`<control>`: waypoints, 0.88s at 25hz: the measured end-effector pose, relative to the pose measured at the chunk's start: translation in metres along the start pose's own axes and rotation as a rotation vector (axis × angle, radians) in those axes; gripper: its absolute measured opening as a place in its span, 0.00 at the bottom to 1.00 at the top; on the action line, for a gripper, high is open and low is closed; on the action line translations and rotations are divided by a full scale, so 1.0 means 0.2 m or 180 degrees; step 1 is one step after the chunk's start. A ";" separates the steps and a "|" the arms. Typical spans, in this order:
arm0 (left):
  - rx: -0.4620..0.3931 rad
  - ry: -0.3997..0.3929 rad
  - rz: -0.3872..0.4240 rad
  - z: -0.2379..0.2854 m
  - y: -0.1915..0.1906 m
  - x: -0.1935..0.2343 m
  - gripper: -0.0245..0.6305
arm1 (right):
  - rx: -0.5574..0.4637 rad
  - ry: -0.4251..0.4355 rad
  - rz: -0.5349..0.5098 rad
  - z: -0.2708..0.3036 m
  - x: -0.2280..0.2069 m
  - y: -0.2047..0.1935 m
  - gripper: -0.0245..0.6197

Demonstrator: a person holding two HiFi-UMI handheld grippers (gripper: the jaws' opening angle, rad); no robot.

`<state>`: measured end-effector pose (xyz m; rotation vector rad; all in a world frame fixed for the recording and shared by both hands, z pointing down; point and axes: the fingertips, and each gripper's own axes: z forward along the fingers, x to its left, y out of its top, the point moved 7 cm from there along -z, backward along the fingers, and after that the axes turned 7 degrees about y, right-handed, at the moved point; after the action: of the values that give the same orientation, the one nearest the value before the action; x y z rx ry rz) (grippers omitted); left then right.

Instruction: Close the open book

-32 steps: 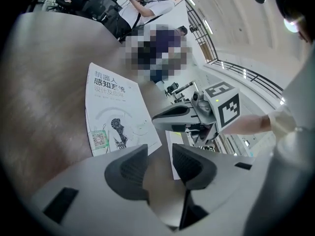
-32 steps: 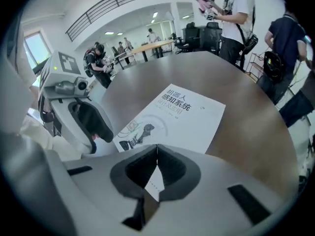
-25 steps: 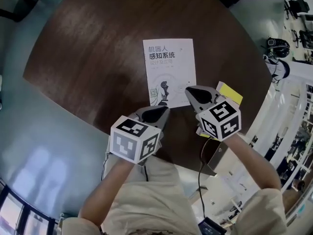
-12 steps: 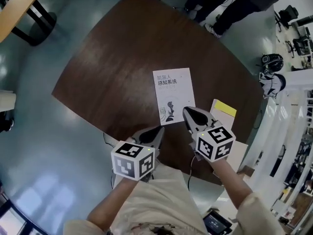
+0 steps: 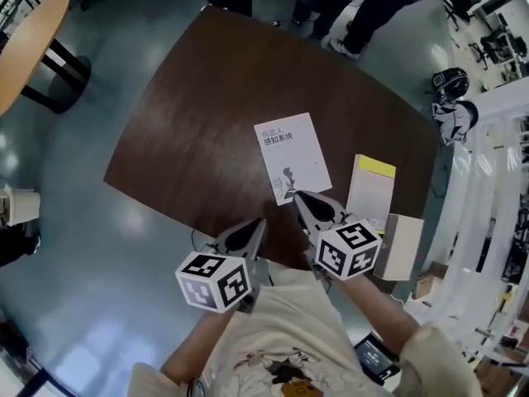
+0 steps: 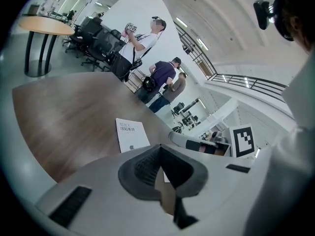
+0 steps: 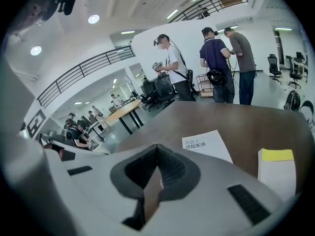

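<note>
A white book (image 5: 292, 155) lies shut, cover up, on the dark brown table (image 5: 207, 114); it also shows in the left gripper view (image 6: 131, 134) and the right gripper view (image 7: 205, 144). My left gripper (image 5: 256, 224) hangs above the table's near edge, shut and holding nothing, to the left of the book's near end. My right gripper (image 5: 298, 196) is shut and empty too, its tips just over the book's near edge in the head view. Both grippers are raised clear of the table.
A second white book with a yellow strip (image 5: 370, 191) lies to the right of the first, beside a pale box (image 5: 399, 246) at the table's edge. Several people (image 7: 216, 68) stand beyond the far side. A round wooden table (image 5: 25, 40) stands at the left.
Both grippers have risen and drawn back toward me, away from the book. The view has widened, so more of the table and floor shows. The book stays shut in place.
</note>
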<state>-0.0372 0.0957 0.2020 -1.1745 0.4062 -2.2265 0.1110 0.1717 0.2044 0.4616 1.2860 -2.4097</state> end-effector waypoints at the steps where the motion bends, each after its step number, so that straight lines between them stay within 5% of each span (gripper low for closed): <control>1: 0.0019 -0.0010 0.0022 -0.01 -0.01 -0.01 0.05 | 0.0002 -0.0001 -0.0028 0.00 0.03 -0.01 0.05; 22: 0.0166 -0.0188 0.0122 -0.06 -0.04 -0.08 0.05 | -0.0030 -0.0120 -0.0079 -0.05 0.20 -0.13 0.05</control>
<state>-0.0426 0.1122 0.1882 -1.1921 0.3420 -2.1513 0.0644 0.1878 0.1997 0.3980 1.2940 -2.4199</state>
